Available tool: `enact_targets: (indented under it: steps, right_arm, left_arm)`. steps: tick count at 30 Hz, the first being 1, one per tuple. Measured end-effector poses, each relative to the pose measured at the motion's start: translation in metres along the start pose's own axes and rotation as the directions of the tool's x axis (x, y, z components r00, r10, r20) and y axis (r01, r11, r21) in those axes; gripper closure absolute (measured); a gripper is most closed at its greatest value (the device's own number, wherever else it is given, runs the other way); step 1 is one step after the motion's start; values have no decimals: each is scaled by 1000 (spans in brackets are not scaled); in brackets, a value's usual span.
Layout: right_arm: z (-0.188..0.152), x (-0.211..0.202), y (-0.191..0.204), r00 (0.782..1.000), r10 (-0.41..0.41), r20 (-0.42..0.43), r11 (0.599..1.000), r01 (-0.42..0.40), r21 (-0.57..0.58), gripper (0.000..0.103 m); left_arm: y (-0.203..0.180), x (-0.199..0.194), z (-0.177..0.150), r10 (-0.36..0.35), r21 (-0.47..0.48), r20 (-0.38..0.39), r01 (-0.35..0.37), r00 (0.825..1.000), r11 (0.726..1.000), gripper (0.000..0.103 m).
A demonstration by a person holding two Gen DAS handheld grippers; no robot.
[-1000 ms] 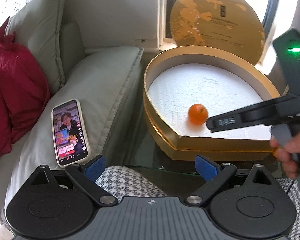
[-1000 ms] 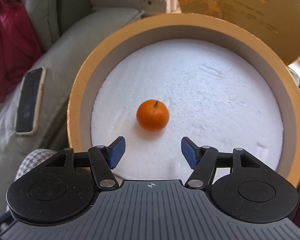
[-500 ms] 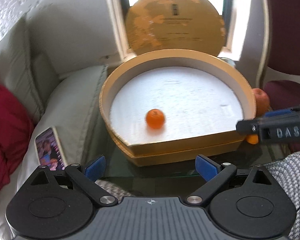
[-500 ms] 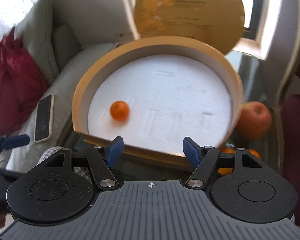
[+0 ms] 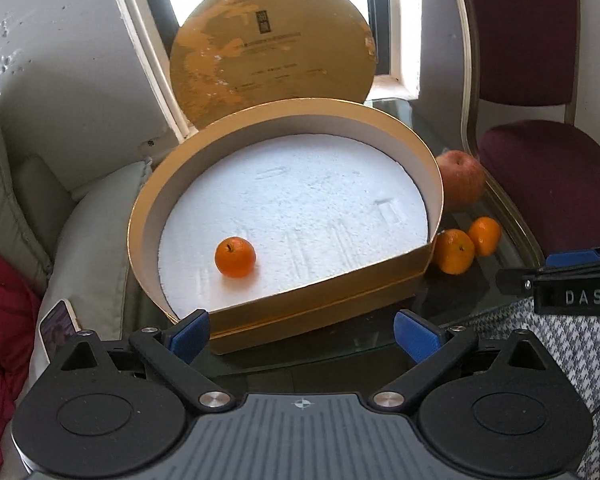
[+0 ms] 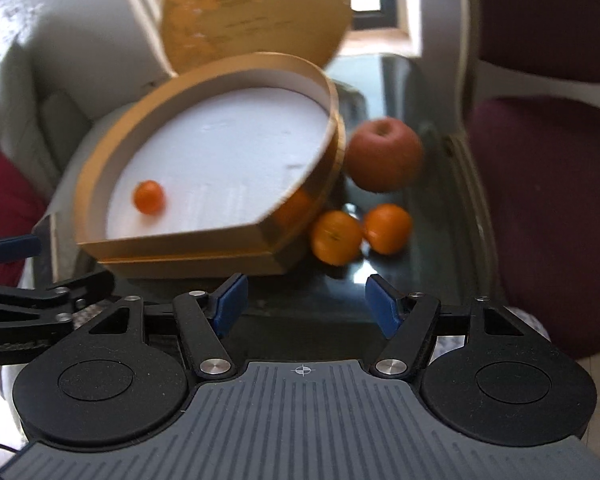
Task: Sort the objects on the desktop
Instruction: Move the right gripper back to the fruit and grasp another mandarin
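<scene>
While both grippers hang over the near edge of the glass table [image 5: 452, 300], neither holds anything. Left gripper [image 5: 302, 332]: jaws apart, blue pads clear of all objects, empty space between them. Right gripper [image 6: 304, 304]: jaws apart, having opened a little just now, nothing between them; its view is blurred. Patterned fabric [image 5: 580, 360] lies beneath the right gripper in the left view.

Just beyond the pads stands a gold box [image 5: 320, 300], flat-fronted and round-backed, lined with white foam [image 5: 300, 208]. One tangerine [image 5: 235, 257] rests on the foam near the box's front left. Outside the box, at its right corner, two tangerines [image 6: 336, 237] [image 6: 388, 227] sit on the glass, touching each other, the nearer one just beside the box wall. An apple [image 6: 384, 154] sits behind them, close to the box's right side.

Left of the table, a phone [image 5: 58, 326] lies on a grey cushion [image 5: 96, 220], with red fabric [image 5: 4, 320] at the far left. Behind the box, its round gold lid [image 5: 272, 46] leans upright against the window. A maroon chair [image 5: 548, 172] stands at the right.
</scene>
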State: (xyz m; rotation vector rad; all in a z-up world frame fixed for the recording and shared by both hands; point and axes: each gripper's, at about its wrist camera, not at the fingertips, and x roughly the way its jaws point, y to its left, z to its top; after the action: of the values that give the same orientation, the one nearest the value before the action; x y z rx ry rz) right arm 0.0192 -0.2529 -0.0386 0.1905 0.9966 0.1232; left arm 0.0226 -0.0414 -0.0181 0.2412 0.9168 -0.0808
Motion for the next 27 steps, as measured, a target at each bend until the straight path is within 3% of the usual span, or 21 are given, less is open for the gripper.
enact_targets:
  steps: [17, 20, 27]
  right_arm:
    - [8, 41, -50, 997, -58, 47, 985, 49, 163, 39]
    - [14, 53, -62, 997, -45, 55, 973, 31, 229, 45]
    - [27, 87, -87, 999, 12, 31, 906, -24, 423, 44]
  left_arm:
    - [-6, 26, 4, 30, 22, -66, -29, 997, 999, 3]
    - [-5, 31, 4, 38, 20, -82, -36, 996, 999, 3]
    - [-3, 40, 4, 45, 18, -110, -43, 993, 999, 3]
